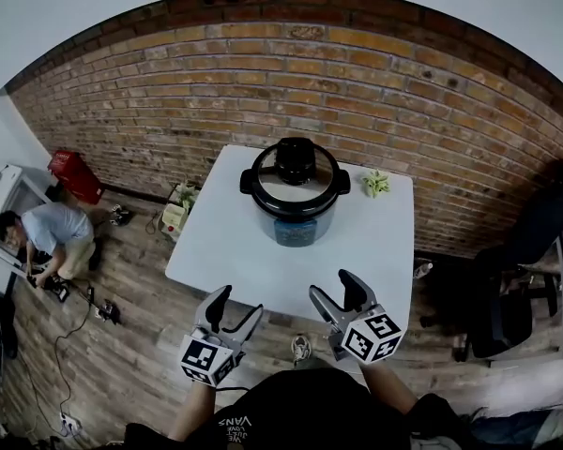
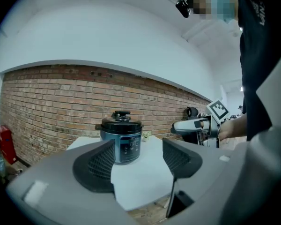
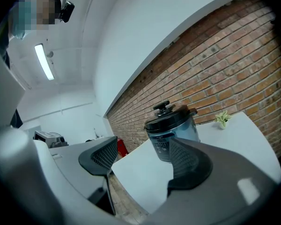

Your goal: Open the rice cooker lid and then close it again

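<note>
Your left tongs (image 2: pixel 138 159) are spread wide with nothing between them, and it's the same deal with your right tongs (image 3: pixel 145 162): jaws well apart, gripping nothing. From the head view both are held up at the near edge of the white tabletop (image 1: pixel 253 261), side by side and well short of the rice cooker (image 1: pixel 295 216). The cooker sits toward the far side of the tabletop, roughly in the middle, with its control panel facing you. Its black lid (image 1: pixel 295 178) is down on the pot with the knob sticking up on top, so it's closed and untouched. Both gripper views look straight at the cooker between their jaws. There's a little green plant (image 1: pixel 375 183) on the tabletop just to the right of the cooker, near the brick wall (image 1: pixel 263 82). Off to the left a person (image 1: pixel 52 237) is crouched on the wooden floor (image 1: pixel 122 345), and a dark office chair (image 1: pixel 530 261) stands to the right of the tabletop.
</note>
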The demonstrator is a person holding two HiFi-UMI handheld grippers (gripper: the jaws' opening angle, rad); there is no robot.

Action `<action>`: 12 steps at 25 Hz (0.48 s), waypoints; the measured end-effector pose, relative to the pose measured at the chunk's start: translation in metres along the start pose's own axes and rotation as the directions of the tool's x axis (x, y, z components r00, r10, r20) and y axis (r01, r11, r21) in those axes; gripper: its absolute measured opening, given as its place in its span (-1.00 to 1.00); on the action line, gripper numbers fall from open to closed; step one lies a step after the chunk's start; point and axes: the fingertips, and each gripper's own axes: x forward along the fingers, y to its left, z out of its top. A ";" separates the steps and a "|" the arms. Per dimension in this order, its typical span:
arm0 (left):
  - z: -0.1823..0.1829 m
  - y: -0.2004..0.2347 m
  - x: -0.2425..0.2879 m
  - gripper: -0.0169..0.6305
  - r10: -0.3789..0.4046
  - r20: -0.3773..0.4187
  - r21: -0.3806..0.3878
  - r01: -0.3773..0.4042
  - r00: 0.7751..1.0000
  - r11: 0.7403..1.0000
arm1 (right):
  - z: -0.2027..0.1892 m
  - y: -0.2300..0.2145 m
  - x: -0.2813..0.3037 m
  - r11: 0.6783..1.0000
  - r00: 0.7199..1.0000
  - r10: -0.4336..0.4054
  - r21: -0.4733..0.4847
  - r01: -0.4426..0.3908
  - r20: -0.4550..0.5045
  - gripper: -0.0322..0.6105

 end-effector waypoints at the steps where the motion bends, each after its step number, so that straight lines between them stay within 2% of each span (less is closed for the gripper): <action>1: 0.003 0.003 0.008 -0.04 -0.001 0.001 0.003 0.001 1.000 1.000 | 0.002 -0.005 0.005 1.000 1.000 0.001 0.000 -0.001 -0.004 0.15; 12: 0.026 0.035 0.081 -0.04 -0.021 0.003 0.035 0.021 1.000 0.999 | 0.028 -0.044 0.048 1.000 1.000 0.002 0.012 -0.002 -0.002 0.15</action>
